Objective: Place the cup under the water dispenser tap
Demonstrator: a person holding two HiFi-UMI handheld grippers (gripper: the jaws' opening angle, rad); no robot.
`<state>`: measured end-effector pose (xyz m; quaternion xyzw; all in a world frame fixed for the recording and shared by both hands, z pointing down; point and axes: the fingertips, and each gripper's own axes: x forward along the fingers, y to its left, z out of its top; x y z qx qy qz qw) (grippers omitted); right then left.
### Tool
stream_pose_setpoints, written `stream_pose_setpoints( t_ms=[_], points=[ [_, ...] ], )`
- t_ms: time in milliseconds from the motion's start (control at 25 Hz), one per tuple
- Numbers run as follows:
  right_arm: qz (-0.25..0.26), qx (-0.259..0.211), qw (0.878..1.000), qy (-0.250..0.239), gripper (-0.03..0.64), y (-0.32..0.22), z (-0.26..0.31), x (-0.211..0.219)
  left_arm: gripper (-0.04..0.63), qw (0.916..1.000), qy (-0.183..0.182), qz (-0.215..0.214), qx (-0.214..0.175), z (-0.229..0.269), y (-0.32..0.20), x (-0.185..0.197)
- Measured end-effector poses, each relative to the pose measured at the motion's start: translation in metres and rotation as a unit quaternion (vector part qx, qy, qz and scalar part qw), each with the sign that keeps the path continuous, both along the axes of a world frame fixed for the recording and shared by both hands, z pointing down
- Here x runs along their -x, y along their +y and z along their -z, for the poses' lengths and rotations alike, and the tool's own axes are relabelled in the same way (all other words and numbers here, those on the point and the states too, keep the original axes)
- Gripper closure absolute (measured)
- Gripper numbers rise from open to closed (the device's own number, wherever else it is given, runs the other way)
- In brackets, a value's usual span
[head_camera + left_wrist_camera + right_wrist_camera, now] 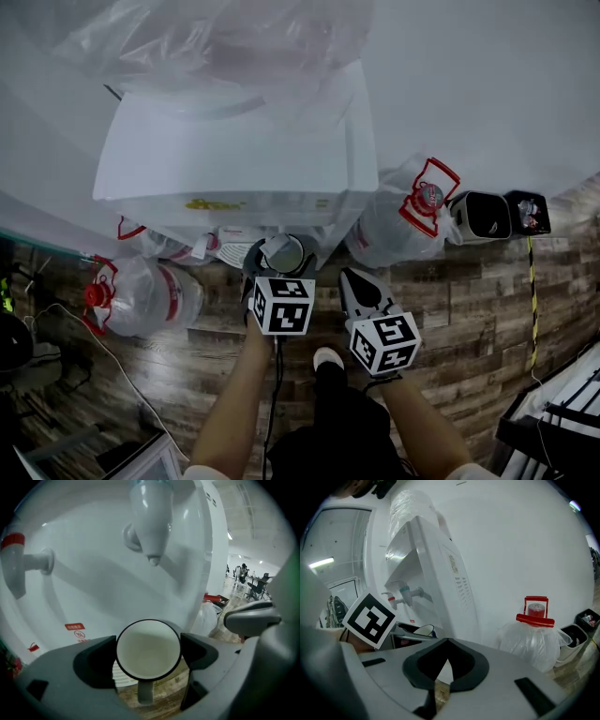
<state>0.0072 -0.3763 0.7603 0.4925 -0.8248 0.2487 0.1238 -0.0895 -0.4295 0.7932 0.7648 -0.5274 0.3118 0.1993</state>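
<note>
1. My left gripper point(148, 652) is closed partway on the white cup point(282, 252). One jaw presses against each side of its dark rim, and the handle points back toward me.
2. The cup is upright and empty, held in the front recess of the white water dispenser point(234, 159). In the left gripper view its mouth sits below the nozzle of the pale tap point(148, 522), with a gap between them.
3. The red tap point(18, 559) is off to the left, well apart from the cup.
4. A white slotted drip tray point(121, 678) shows under the cup. I cannot tell whether the base touches it.
5. My right gripper point(446, 640) has its jaws drawn together tip to tip with nothing between them. It hangs just beside the left one.
6. On the wooden floor point(469, 300), a water bottle point(141, 295) lies to the dispenser's left and another bottle point(398, 225) to its right.
</note>
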Motion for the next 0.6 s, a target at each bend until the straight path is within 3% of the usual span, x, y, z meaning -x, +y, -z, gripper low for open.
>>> stream_pose_setpoints(
  t_ms=[240, 600],
  points=[
    [-0.001, 0.007, 1.0, -0.001, 0.596, 0.009, 0.026, 0.001, 0.138, 0.9999, 0.01, -0.002, -0.005, 0.034, 0.018, -0.002],
    [0.0, 0.002, 1.0, 0.006, 0.597, 0.049, 0.109, 0.005, 0.138, 0.999, 0.041, 0.02, -0.001, 0.116, 0.077, 0.01]
  ],
)
